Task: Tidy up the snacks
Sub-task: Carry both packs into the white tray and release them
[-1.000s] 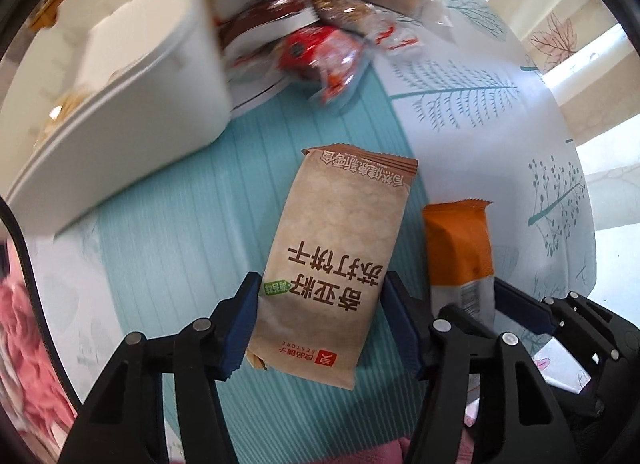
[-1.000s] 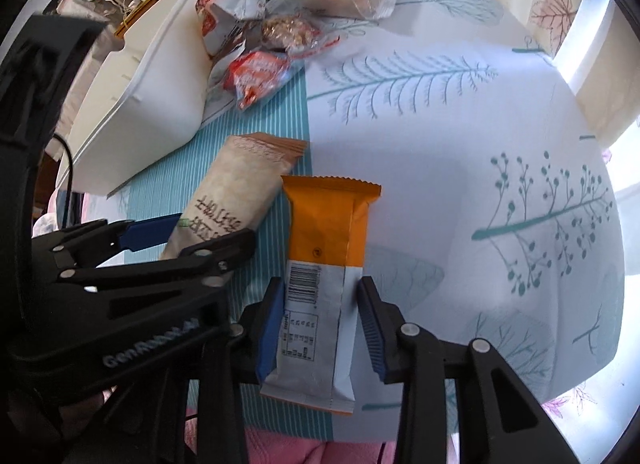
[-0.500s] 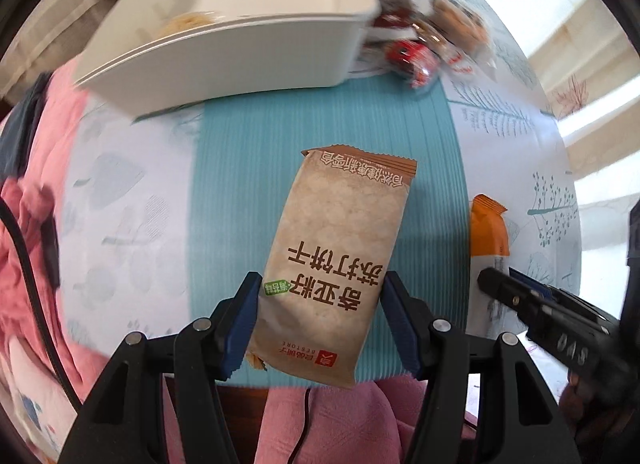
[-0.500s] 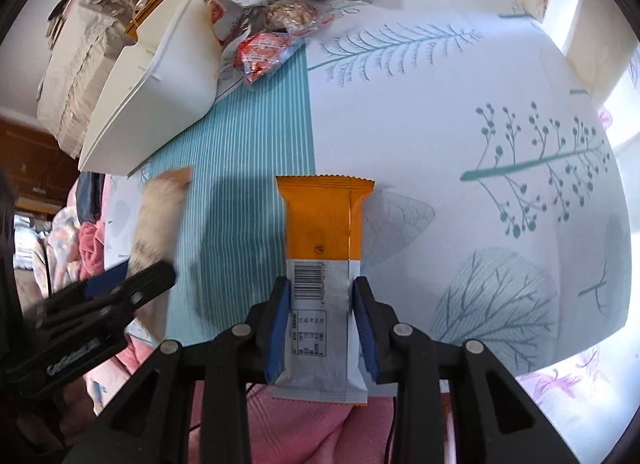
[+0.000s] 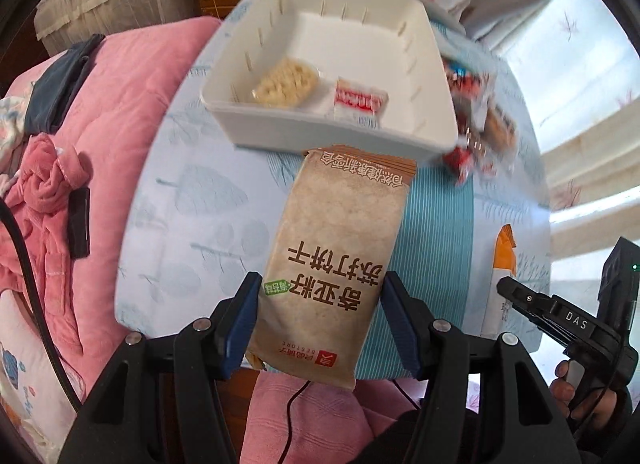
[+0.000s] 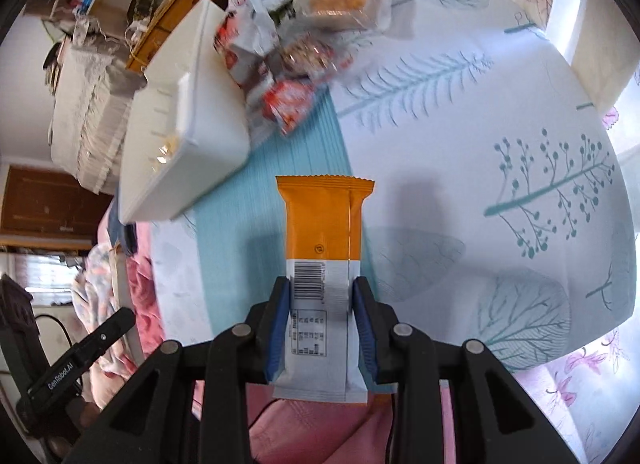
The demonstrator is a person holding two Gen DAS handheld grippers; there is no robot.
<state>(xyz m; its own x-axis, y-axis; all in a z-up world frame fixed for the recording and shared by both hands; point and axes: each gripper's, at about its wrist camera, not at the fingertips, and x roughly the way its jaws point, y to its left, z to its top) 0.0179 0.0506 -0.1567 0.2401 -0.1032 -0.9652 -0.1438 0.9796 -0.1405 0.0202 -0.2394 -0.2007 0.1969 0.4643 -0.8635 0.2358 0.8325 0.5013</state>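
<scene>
Blue-padded, our left gripper (image 5: 318, 318) points steeply down above the table (image 5: 192, 200) with its jaws clamped on the lower end of a tan cracker packet (image 5: 340, 252) printed with dark characters, while our right gripper (image 6: 320, 304) tilts down too, clenched on the white barcode end of an orange snack bar (image 6: 324, 220) held clear above the leaf-print cloth. Only the left wrist view looks down into the white bin (image 5: 416, 60), where a pale noodle cake (image 5: 286, 80) and a red-and-white packet (image 5: 360, 98) lie. Only the right wrist view shows the pile of loose snacks (image 6: 296, 48) clearly, just beside the bin.
</scene>
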